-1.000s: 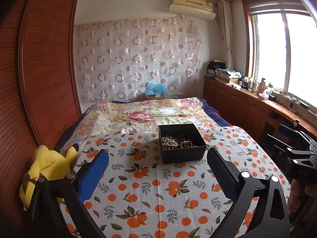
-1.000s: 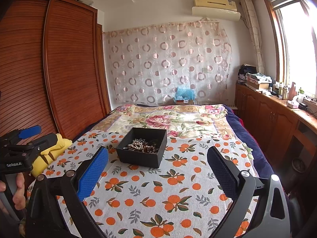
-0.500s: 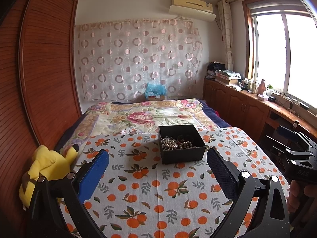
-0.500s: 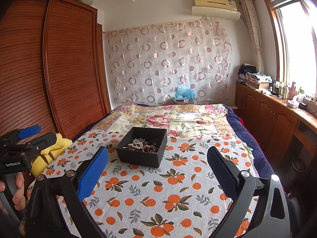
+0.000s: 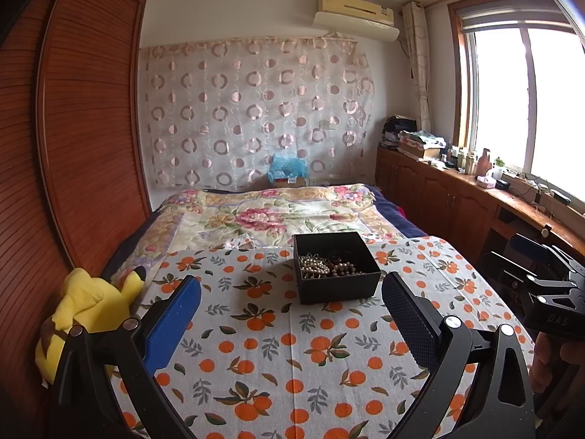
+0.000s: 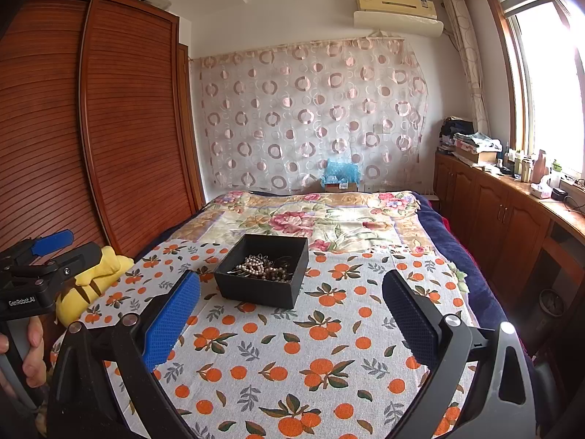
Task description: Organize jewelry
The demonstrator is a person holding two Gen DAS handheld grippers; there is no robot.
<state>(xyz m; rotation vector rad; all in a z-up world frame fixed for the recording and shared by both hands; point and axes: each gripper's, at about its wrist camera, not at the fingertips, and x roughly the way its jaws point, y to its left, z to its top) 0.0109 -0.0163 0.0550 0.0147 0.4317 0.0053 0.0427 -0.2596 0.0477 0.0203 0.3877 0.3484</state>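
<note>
A black open box (image 5: 338, 269) sits a little above the middle of the left wrist view, on an orange-print cloth (image 5: 292, 347) spread over the near part of the bed. Inside it lies a tangle of bead jewelry (image 5: 329, 266): pale pearl-like strands towards the left, darker beads to the right. In the right wrist view the same box (image 6: 265, 272) appears left of centre, turned so one corner points towards the camera, with the beads (image 6: 261, 270) heaped in its middle.

The left gripper (image 5: 291, 311) hangs above the cloth, near the box but not touching it; its blue-padded fingers (image 5: 172, 322) are spread wide with nothing between them. The right gripper (image 6: 291, 314) is likewise clear of the box, its fingers (image 6: 170, 323) wide apart and empty. Each gripper also shows in the other's view, at the frame edge, with part of a hand (image 6: 33, 351) on the handle at lower left.

A yellow plush toy (image 5: 87, 311) lies at the left edge of the bed beside the brown slatted wardrobe (image 5: 87, 128). Beyond the cloth, a floral quilt (image 5: 274, 216) covers the bed up to a circle-patterned curtain (image 5: 256, 117).
</note>
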